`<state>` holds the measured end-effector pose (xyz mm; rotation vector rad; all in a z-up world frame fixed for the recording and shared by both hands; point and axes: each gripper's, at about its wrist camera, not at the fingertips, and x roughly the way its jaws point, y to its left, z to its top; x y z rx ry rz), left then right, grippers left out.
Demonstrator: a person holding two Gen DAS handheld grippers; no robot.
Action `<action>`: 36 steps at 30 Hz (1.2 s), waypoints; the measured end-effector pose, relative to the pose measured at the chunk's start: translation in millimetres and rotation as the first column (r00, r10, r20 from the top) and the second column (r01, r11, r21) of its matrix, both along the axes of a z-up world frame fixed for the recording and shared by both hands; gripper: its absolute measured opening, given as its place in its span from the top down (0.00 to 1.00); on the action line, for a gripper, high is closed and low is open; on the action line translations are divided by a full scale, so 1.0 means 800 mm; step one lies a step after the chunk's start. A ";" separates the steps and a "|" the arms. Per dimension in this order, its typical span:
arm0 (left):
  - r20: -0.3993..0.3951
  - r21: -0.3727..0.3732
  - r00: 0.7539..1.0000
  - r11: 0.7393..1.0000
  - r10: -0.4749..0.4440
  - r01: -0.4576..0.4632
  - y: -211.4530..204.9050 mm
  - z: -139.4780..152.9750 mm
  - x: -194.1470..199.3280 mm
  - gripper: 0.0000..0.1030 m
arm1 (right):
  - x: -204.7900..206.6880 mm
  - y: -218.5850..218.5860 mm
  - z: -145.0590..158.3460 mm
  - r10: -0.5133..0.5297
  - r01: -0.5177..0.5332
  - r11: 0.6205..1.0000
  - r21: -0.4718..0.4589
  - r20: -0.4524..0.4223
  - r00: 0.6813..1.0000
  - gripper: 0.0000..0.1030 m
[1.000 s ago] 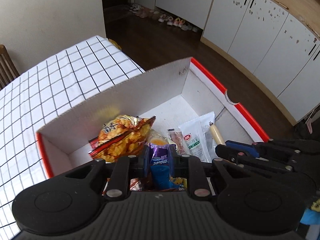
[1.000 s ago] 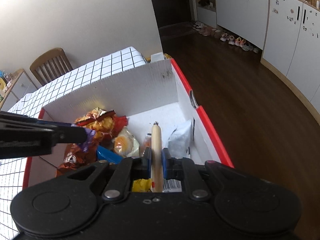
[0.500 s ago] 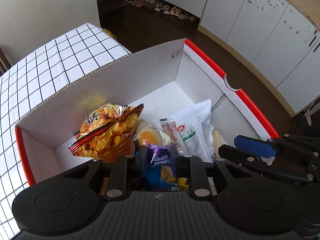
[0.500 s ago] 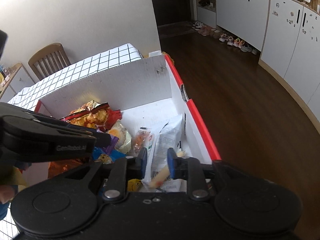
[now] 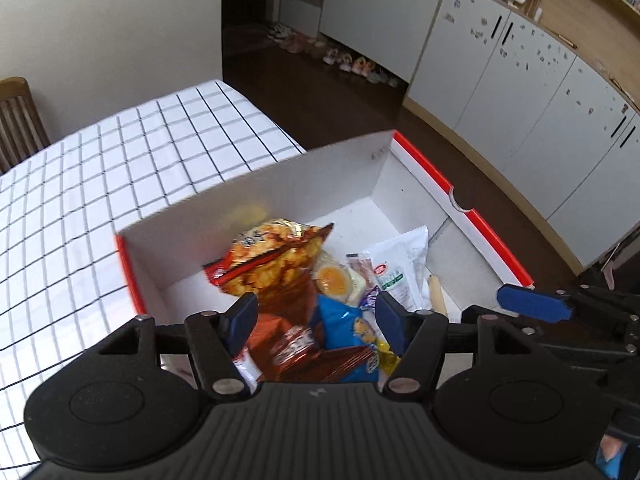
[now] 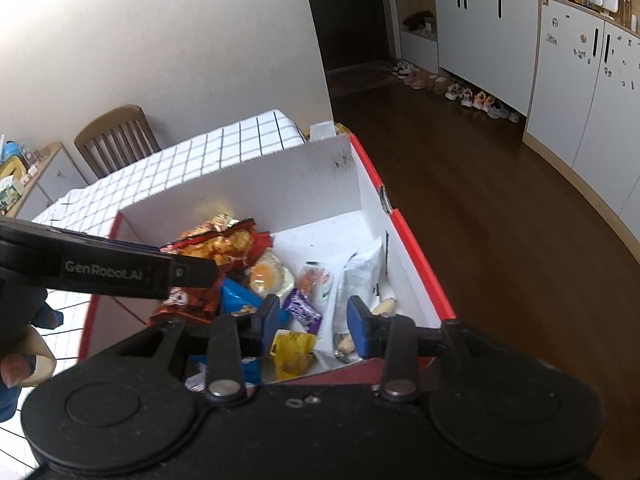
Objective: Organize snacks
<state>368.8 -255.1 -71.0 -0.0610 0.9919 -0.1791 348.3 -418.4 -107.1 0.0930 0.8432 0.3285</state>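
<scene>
Both the left gripper (image 5: pixel 316 316) and right gripper (image 6: pixel 314 326), jaws just opened and empty, hang above the box (image 5: pixel 248 196) of dropped snacks, so fetching more comes next.

A home: white cabinets (image 6: pixel 488 36), shoes (image 6: pixel 476 98) along wooden floor (image 6: pixel 480 208), dining chair (image 6: pixel 116 136).
</scene>
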 end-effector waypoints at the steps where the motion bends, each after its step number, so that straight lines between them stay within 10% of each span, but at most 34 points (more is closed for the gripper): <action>1: 0.007 -0.001 1.000 1.000 0.003 -0.003 0.004 0.004 -0.005 0.38 | -0.004 0.001 0.004 0.001 -0.001 1.000 0.002 0.007 1.000 0.62; 36: 0.232 0.055 0.966 0.991 0.110 -0.126 0.105 0.070 -0.200 0.38 | -0.131 0.055 0.071 0.080 -0.094 0.994 0.050 0.232 0.969 0.15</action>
